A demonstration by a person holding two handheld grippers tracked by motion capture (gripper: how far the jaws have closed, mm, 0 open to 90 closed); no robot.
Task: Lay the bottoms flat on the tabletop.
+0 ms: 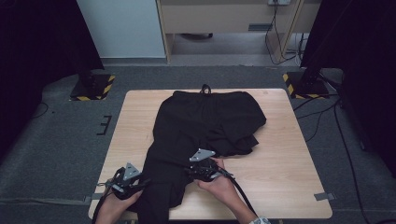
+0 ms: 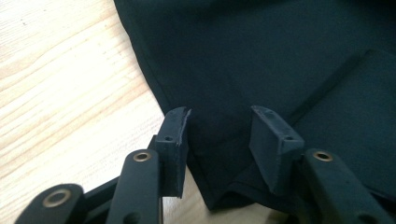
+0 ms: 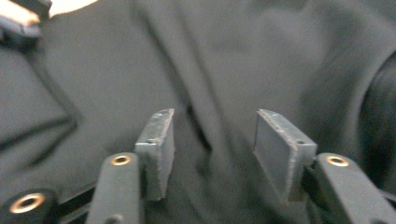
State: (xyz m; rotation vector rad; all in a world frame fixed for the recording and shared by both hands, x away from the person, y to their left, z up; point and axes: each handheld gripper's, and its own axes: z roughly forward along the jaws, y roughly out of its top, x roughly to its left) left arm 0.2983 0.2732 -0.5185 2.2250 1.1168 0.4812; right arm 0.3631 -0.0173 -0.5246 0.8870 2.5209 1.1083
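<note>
I see black trousers [image 1: 205, 123] spread on the desk [image 1: 280, 177], waistband at the far edge with a drawstring loop [image 1: 205, 87] poking past it. One leg is folded over to the right and bunched near the middle; the other runs toward me and hangs over the near edge.

My left hand-held gripper [image 1: 135, 183] sits at the near-left corner of the desk, at the left edge of that near leg. In the left gripper view its jaws stand apart, with the trousers' hem [image 2: 219, 154] lying between them; the left pad [image 2: 175, 140] is right at the hem's edge where cloth meets wood, and the right pad [image 2: 271, 140] is over the cloth. I can't tell whether either pad touches the cloth. Nothing is clamped.

My right hand-held gripper [image 1: 198, 171] is over the same leg, a bit farther in, near the bunched fold. In the right gripper view its jaws are also apart, pointing at wrinkled black cloth [image 3: 210, 70]; the picture is blurred, and I can't tell whether the pads touch the cloth. My right hand [image 1: 219, 184] rests on the desk just beside the leg.
</note>
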